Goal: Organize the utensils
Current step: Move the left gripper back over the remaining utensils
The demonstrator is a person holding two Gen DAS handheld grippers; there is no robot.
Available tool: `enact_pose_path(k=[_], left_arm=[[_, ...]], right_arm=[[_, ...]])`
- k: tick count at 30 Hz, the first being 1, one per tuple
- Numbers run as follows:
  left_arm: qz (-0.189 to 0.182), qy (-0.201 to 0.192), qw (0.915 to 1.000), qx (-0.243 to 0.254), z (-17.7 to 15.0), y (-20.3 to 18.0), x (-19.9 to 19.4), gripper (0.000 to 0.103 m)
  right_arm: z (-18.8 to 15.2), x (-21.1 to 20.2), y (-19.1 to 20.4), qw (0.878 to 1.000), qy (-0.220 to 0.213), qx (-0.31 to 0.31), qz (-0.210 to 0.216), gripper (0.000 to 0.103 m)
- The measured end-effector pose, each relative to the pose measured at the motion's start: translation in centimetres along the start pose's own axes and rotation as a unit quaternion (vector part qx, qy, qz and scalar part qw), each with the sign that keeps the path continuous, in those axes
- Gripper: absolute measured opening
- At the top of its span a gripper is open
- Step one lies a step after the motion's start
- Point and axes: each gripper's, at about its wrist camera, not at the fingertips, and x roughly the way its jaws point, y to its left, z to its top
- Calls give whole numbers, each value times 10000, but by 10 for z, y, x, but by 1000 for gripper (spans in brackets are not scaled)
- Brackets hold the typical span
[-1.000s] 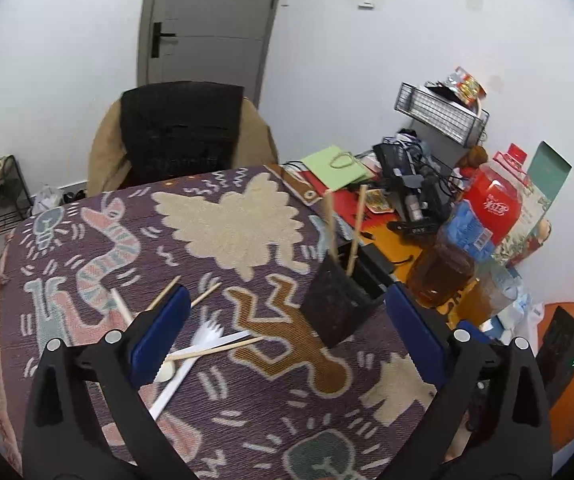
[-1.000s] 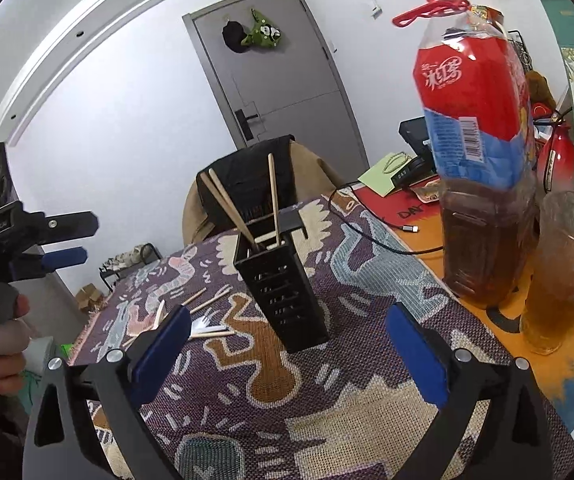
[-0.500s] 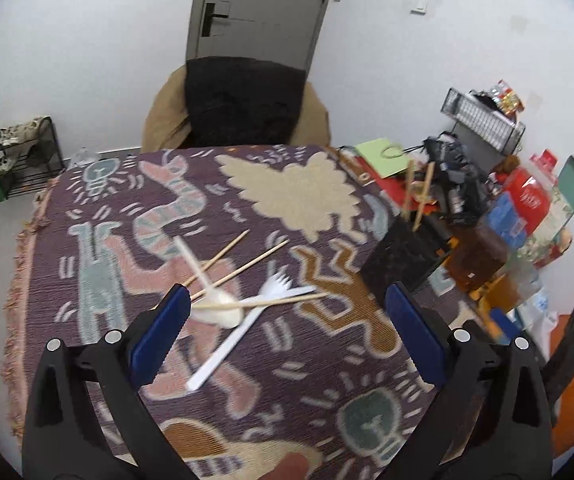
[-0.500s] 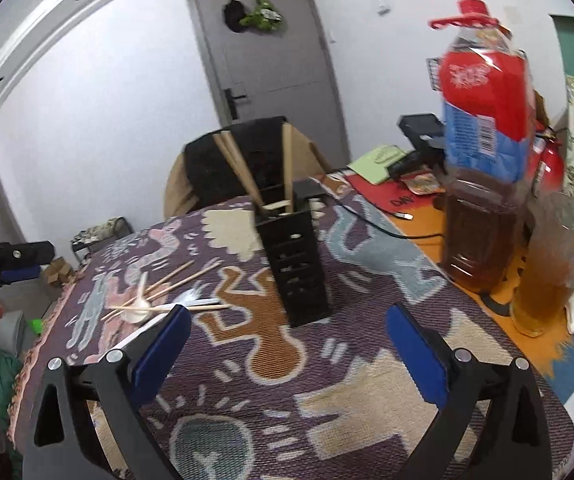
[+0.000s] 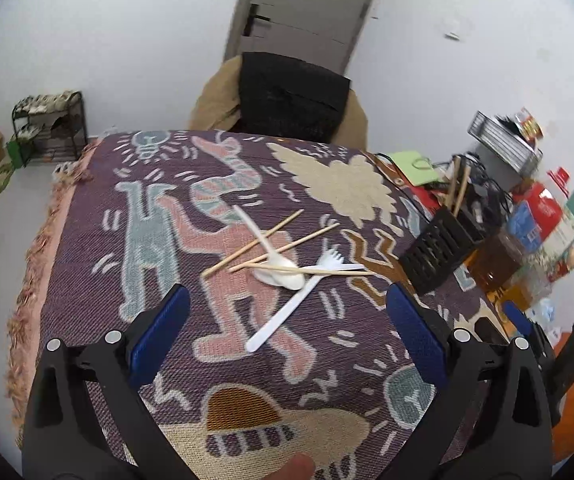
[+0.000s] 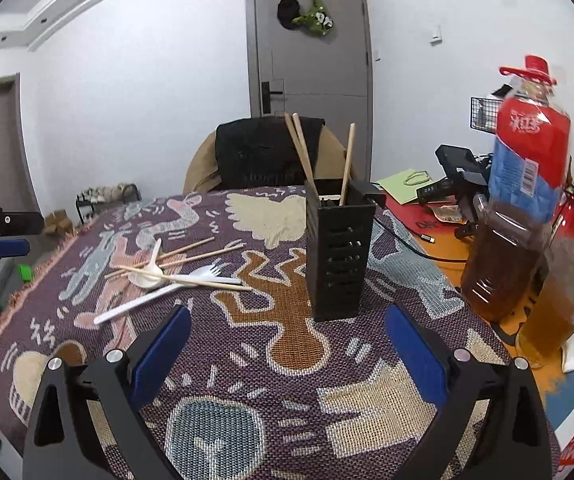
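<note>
A black slotted utensil holder (image 6: 339, 254) stands on the patterned cloth with several wooden chopsticks (image 6: 301, 152) upright in it; it also shows at the right of the left wrist view (image 5: 439, 250). A white plastic fork (image 5: 295, 300), a white spoon (image 5: 275, 262) and three loose chopsticks (image 5: 287, 246) lie in a pile on the cloth; the pile also shows in the right wrist view (image 6: 167, 276). My left gripper (image 5: 287, 336) is open and empty above the near side of the pile. My right gripper (image 6: 283, 344) is open and empty in front of the holder.
A large red-capped tea bottle (image 6: 515, 200) and a glass of tea (image 6: 559, 300) stand right of the holder. Cables, a green notebook (image 6: 407, 186) and clutter fill the far right. A chair (image 6: 271, 152) stands at the far table edge.
My left gripper has swung left and tilted down, so the loose utensil pile now sits between its fingers. My right gripper has turned left, bringing the holder and the pile toward centre.
</note>
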Motion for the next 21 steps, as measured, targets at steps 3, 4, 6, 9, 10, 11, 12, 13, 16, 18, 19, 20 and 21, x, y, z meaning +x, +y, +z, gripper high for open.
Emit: enact_pose_path(k=[3,4,6,9,10,11,12,13,16,18,19,20,21], left_arm=[[-81,-15,9997,-228,-5,15,2,97],[-76,-25,9996,-283,-6,18,2,97],[-168,-36,9990,-411,-9,26,5,97],[-286,-29,9978,-591,-11,36,11,97],[-360,-32,9970,-682,-10,39,14,96],[-394,-34,9965,-734,-10,41,16,92],[-431,-31,9959,-793,-10,43,18,90],[-488,-8,9949,-886,-10,45,22,84],[-649,61,9905,-1211,-9,53,35,71],[-712,96,9872,-1422,-8,58,44,63],[-738,108,9852,-1545,-8,61,49,60],[-753,116,9838,-1624,-9,63,53,57],[-768,124,9818,-1733,-9,65,57,55]], right_arm=[[2,6,2,9997,164,-69,181,95],[2,8,4,9994,206,-92,255,95],[3,9,10,9989,202,-222,357,95],[6,12,20,9981,209,-338,469,95],[6,15,22,9978,246,-337,522,94],[7,17,25,9973,282,-335,586,93],[7,21,28,9966,331,-335,675,90],[7,23,30,9961,369,-335,723,86],[7,33,36,9934,531,-282,976,77],[7,40,39,9912,627,-180,1148,74],[7,44,39,9903,661,-117,1217,71],[7,47,39,9891,706,-33,1291,69],[6,51,38,9876,762,76,1368,66]])
